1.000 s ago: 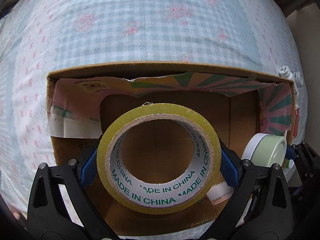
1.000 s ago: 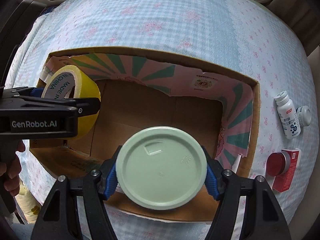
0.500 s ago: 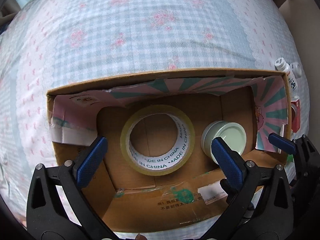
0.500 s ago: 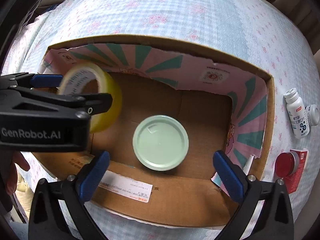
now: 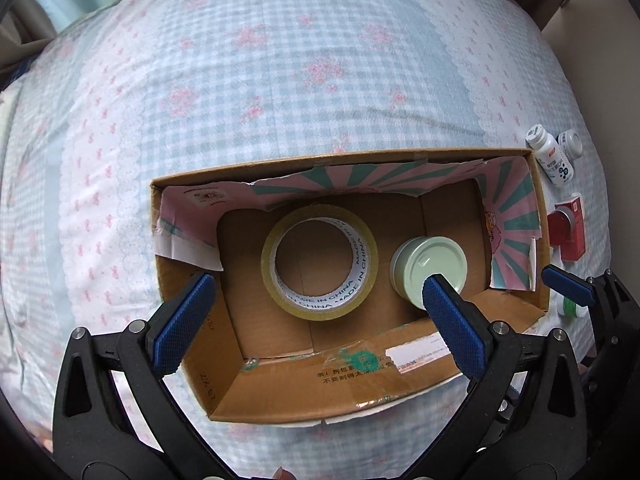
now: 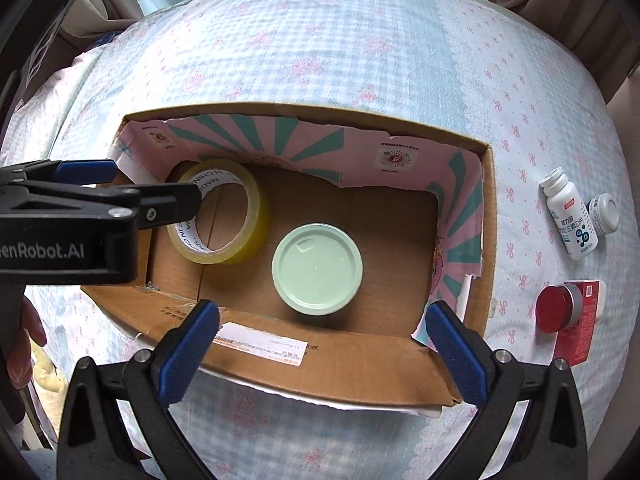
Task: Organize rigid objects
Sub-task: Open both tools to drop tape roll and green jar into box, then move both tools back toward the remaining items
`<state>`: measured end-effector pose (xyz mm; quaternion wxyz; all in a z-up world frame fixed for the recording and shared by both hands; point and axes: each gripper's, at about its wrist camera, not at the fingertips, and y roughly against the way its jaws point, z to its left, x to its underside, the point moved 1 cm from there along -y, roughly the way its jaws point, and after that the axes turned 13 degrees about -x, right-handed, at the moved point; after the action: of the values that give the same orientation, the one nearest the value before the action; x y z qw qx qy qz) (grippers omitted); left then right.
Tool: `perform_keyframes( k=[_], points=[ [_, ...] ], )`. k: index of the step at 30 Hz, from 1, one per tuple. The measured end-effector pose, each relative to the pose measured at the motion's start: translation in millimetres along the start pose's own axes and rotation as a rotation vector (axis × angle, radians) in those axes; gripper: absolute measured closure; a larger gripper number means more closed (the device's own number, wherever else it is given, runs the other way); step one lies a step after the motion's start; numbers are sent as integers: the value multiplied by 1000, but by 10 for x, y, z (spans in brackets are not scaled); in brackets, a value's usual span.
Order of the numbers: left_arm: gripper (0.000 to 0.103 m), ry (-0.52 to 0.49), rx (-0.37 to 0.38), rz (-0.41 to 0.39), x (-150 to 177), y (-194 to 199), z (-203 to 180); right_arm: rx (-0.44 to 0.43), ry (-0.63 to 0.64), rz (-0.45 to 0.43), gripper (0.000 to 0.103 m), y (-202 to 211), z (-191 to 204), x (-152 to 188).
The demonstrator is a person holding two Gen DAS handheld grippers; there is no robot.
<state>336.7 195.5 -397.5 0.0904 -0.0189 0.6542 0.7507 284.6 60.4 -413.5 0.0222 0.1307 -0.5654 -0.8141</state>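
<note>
Both the left tongs (image 5: 316, 316) and right tongs (image 6: 322, 346) hang wide and empty over the box (image 6: 360, 364); each should lift clear of tape (image 5: 320, 262) and tin (image 6: 317, 268) before reaching right for the bottle (image 6: 570, 216).

Below my fingers I see a bed (image 6: 320, 60) under a blue-checked floral sheet. A cardboard box (image 6: 360, 364) sits on it, and beyond the right fingers lie a white bottle (image 6: 570, 216), a small white jar (image 6: 605, 214) and a red carton (image 6: 582, 328).

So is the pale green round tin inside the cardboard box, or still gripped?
Inside: the pale green round tin sits on the cardboard box floor, the right gripper open above it.
</note>
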Motion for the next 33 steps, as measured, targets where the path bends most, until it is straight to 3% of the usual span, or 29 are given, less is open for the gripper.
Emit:
perform_keyframes(
  k=[9,17,25,33],
  points=[
    [1,25,-8,-101,269,676,162,35,60,-68,0,572,183,91],
    [1,65,7,-219,793,1400,272,73,42,-159,0,1230,367,423],
    [1,50,41,-321,1280,1973,192,145,-35,-249,0,1883,368,924],
    [1,-4,99,-397,1402,2337,-138,210,-195,-324,0,2418,28,1393]
  ],
)
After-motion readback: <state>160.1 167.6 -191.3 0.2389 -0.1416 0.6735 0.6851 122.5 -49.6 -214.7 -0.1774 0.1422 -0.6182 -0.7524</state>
